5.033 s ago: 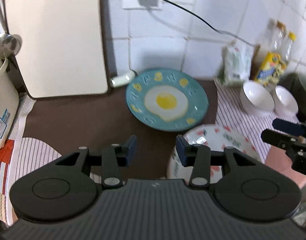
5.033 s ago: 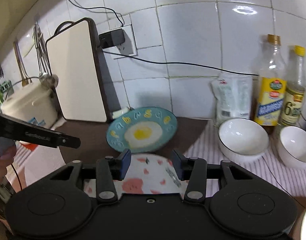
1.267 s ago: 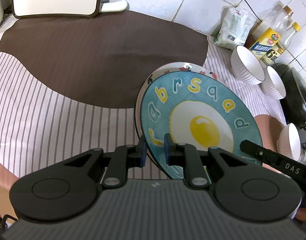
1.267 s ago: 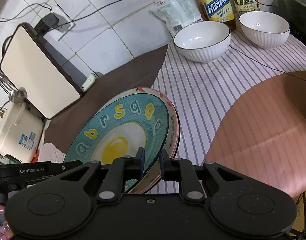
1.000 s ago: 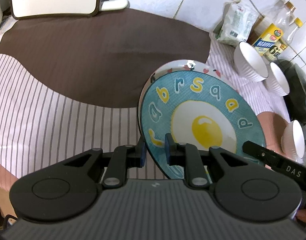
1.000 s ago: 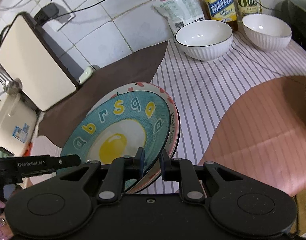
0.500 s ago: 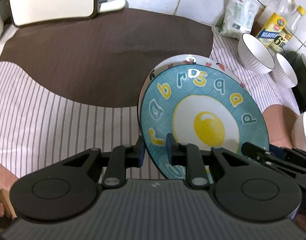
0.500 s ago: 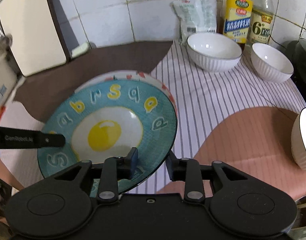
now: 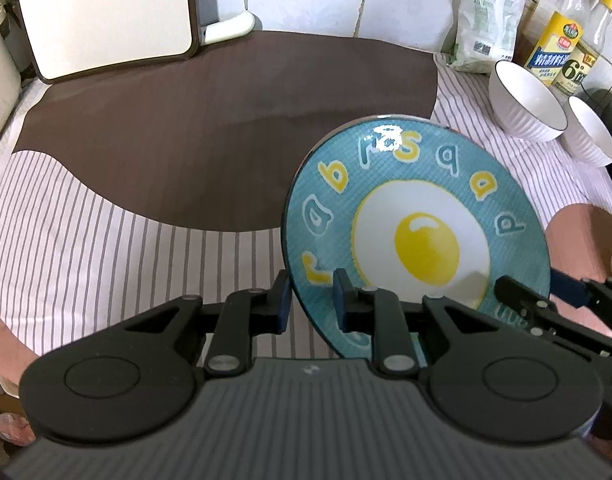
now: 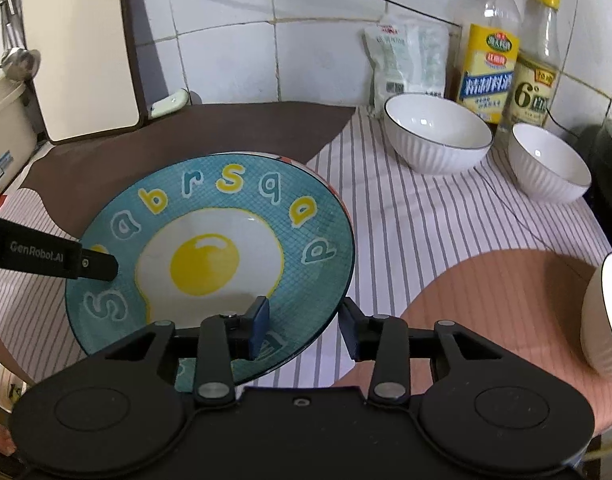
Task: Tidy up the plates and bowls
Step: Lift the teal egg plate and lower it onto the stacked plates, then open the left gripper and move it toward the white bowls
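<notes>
The teal fried-egg plate lies on top of the pink flowered plate, of which only a thin far edge shows. My left gripper is open with its fingers either side of the teal plate's left rim. My right gripper is open astride the plate's near right rim. The left gripper's finger shows over the plate's left side in the right wrist view. Two white ribbed bowls stand at the back right; a third bowl is at the right edge.
Striped cloth and a brown mat cover the counter. A cream cutting board leans on the tiled wall. A bag and two bottles stand at the back right; a dark pan is far right.
Both grippers have opened off the plates' rims. The stacked plates have come down level onto the cloth, the teal one covering the flowered one.
</notes>
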`<state>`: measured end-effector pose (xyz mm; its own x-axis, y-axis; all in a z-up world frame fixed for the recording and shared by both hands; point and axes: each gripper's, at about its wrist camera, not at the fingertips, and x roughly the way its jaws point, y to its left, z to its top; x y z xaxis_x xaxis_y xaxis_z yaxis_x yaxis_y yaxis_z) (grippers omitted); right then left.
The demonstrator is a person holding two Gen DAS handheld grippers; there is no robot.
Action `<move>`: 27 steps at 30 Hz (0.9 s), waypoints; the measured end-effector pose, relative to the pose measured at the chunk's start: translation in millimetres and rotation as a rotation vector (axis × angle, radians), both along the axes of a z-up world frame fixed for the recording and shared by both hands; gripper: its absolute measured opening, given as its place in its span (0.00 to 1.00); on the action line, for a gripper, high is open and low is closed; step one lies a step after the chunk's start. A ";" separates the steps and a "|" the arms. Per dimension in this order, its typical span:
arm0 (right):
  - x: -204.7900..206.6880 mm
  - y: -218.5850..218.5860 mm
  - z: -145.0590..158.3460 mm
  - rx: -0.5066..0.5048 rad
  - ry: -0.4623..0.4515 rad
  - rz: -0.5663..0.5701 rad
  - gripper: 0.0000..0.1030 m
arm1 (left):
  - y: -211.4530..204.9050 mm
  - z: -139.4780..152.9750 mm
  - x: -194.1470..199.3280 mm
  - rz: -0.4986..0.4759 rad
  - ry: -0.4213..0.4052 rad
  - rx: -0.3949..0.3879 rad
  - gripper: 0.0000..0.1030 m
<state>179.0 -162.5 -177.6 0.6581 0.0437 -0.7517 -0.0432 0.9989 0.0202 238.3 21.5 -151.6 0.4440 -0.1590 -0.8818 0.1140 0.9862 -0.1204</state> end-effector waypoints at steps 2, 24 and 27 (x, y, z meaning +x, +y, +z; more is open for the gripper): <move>-2.3 -1.4 1.4 -0.028 -0.010 0.000 0.43 | 0.4 1.0 -3.7 -0.004 -0.003 0.004 0.20; -106.6 -76.0 85.7 0.022 -0.286 0.084 0.43 | -44.2 101.3 -86.1 -0.139 -0.119 -0.082 0.32; -122.2 -87.6 89.9 -0.002 -0.305 0.089 0.43 | -63.8 110.0 -97.2 -0.180 -0.138 -0.078 0.33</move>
<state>56.8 -250.1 -87.7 0.8468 0.1103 -0.5204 -0.1343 0.9909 -0.0086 141.0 -42.2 -41.5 0.5179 -0.3115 -0.7967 0.3081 0.9368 -0.1660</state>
